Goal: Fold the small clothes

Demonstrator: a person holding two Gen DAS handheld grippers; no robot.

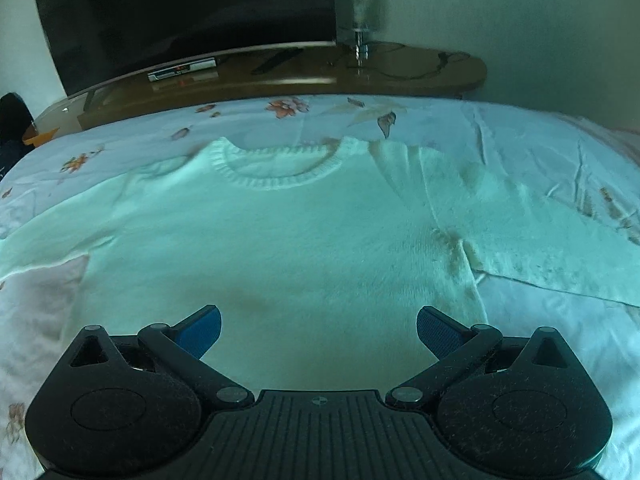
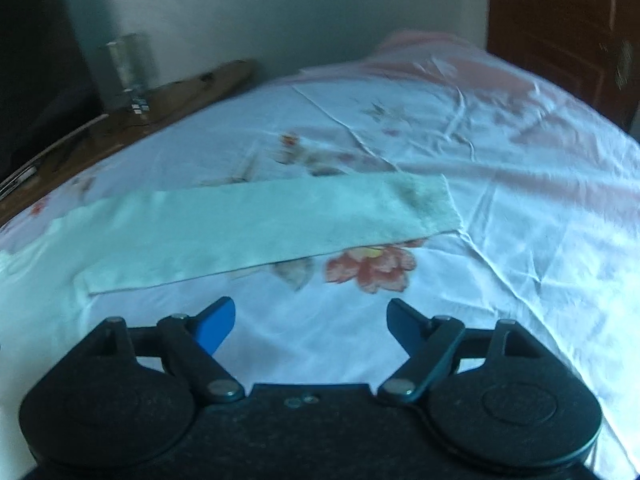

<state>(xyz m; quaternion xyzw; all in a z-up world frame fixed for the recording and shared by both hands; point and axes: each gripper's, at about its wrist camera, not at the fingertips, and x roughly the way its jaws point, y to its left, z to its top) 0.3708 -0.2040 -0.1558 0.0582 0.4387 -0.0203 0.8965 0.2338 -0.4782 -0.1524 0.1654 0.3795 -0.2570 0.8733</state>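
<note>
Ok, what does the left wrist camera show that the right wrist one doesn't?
Only the left wrist view shows the sweater body with its ribbed collar, spread flat, plus the open left gripper above its lower part. Only the right wrist view shows the end of the sleeve, the wooden door and the open right gripper over bare sheet. Both show the flowered bedsheet, the sleeve lying out straight, the TV and the glass on the wooden stand.

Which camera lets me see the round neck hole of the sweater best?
The left wrist view. There the sweater lies flat on the bed sheet, and its ribbed collar shows whole, straight ahead of the open left gripper. The right wrist view shows only one long sleeve beyond the open right gripper, with no collar.
</note>
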